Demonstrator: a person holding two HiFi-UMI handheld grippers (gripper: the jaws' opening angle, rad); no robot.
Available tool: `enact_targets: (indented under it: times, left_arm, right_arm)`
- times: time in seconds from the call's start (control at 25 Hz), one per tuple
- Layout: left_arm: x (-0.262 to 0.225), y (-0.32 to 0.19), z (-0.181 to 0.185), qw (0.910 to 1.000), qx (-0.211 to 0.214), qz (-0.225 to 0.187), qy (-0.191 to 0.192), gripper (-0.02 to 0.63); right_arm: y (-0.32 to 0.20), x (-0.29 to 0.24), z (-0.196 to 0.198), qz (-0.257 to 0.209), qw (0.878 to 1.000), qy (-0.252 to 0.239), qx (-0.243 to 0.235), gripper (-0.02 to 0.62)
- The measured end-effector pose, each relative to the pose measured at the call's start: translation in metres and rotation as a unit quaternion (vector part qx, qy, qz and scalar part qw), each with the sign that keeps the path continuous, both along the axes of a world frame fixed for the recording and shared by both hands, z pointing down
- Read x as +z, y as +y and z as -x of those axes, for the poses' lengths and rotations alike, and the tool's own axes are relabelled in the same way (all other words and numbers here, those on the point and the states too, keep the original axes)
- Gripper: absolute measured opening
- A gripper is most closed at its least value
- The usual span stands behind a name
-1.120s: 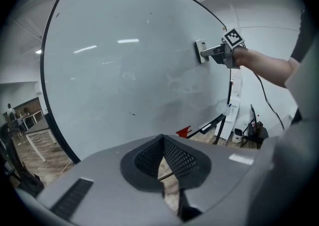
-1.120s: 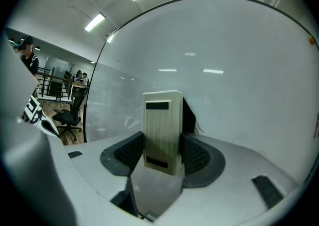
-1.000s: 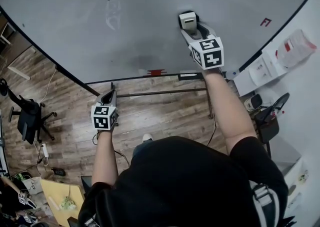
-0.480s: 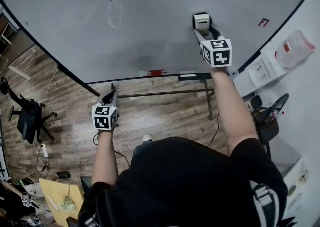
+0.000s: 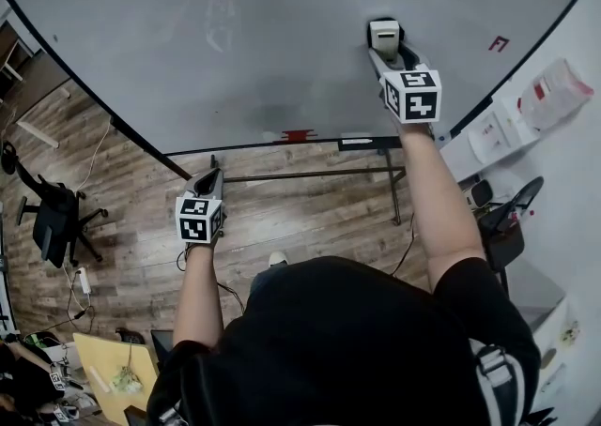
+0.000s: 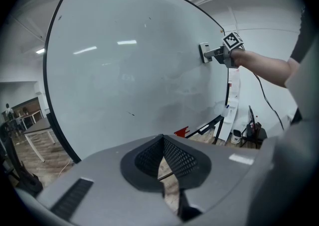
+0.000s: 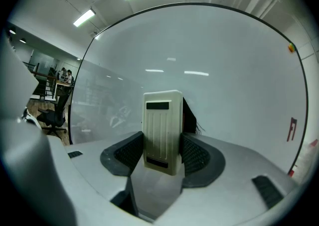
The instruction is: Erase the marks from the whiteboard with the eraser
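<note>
A: So, where is the eraser [image 7: 162, 130] at this moment?

B: It is in the right gripper [image 5: 385, 44]. The jaws are clenched on its two long sides. Its dark pad seems to lie on the whiteboard [image 5: 282, 68], in the upper part, toward the right edge.

A: How will it handle?

B: I think it is light and stiff: a pale plastic shell, ribbed on the back, with a softer pad beneath. The smooth sides may slip under hard pressing. So a hold at the middle of the sides looks right to me, with the pad flat on the board.

A: And the left gripper [image 6: 163, 158]?

B: Its jaws are closed on nothing. It hangs below the bottom edge of the board.

A: What is left?

B: A red mark [image 5: 498, 42] near the right edge, and pale marks [image 5: 218, 25] further left.
</note>
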State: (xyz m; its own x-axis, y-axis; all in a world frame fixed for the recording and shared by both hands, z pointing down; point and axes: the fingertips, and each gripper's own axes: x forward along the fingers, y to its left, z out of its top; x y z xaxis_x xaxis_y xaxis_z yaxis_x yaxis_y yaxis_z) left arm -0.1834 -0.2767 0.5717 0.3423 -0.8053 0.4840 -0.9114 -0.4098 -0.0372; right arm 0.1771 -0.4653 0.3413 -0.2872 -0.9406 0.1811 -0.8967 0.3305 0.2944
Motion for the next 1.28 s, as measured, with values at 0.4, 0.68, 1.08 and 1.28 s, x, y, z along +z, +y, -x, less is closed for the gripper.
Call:
enact_targets:
  times: [0.4, 0.68, 1.08, 1.28]
  left_arm:
    - [0.0, 0.003, 0.011, 0.9999, -0.004, -0.004, 0.011, 0.009]
    - [0.002, 0.008, 0.028, 0.9998, -0.012, -0.003, 0.014, 0.009]
    - [0.006, 0.006, 0.046, 0.9998, -0.018, -0.001, 0.013, 0.009]
    - [0.003, 0.001, 0.045, 0.9998, -0.012, -0.007, 0.015, 0.009]
  right_arm:
    - [-0.001, 0.008, 0.046, 0.002, 1.0, 0.018, -0.021, 0.229]
    - [-0.001, 0.028, 0.083, 0.015, 0.999, 0.024, -0.037, 0.229]
    - [-0.001, 0.057, 0.12, 0.028, 0.997, 0.044, -0.05, 0.229]
    - [-0.003, 0.078, 0.14, 0.026, 0.996, 0.066, -0.058, 0.229]
